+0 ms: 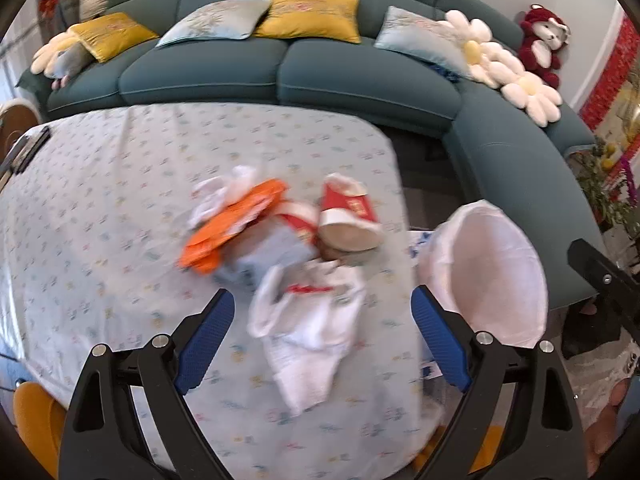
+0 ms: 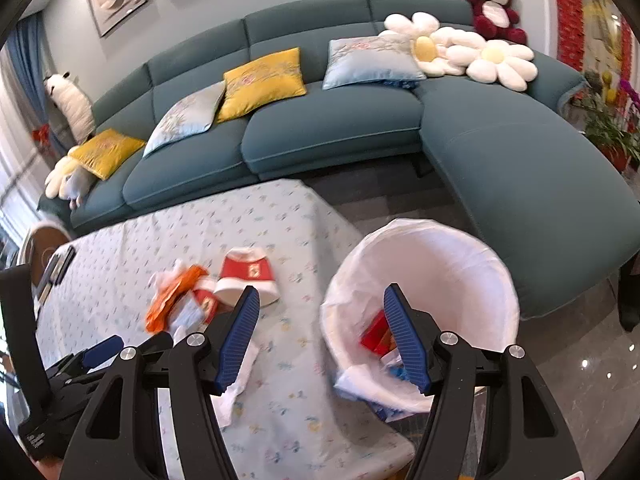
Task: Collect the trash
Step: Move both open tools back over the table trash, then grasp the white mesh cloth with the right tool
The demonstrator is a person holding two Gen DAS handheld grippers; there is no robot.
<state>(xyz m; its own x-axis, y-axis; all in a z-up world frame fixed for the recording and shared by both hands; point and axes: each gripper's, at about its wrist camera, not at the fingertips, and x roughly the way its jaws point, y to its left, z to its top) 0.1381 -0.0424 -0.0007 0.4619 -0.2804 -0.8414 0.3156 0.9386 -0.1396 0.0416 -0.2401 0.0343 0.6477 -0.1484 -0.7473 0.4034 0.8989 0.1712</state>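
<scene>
A heap of trash lies on the table with the flowered cloth [image 1: 120, 184]: an orange wrapper [image 1: 236, 220], a tipped red paper cup [image 1: 348, 216], white tissue [image 1: 224, 192] and a light blue paper [image 1: 276, 252]. Nearest me is a crumpled white bag [image 1: 308, 332]. My left gripper [image 1: 324, 332] is open above it, the blue pads wide on either side and not touching. Beside the table's right edge stands a bin with a white liner [image 2: 440, 264]; a red packet [image 2: 374, 336] lies inside. My right gripper [image 2: 320, 300] is open and empty over the bin's near rim.
A teal corner sofa [image 2: 320, 132] with yellow and pale blue cushions runs behind the table and along the right. A dark remote [image 1: 32, 148] lies at the table's far left. Potted plants [image 2: 608, 128] stand at the right. Grey floor shows around the bin.
</scene>
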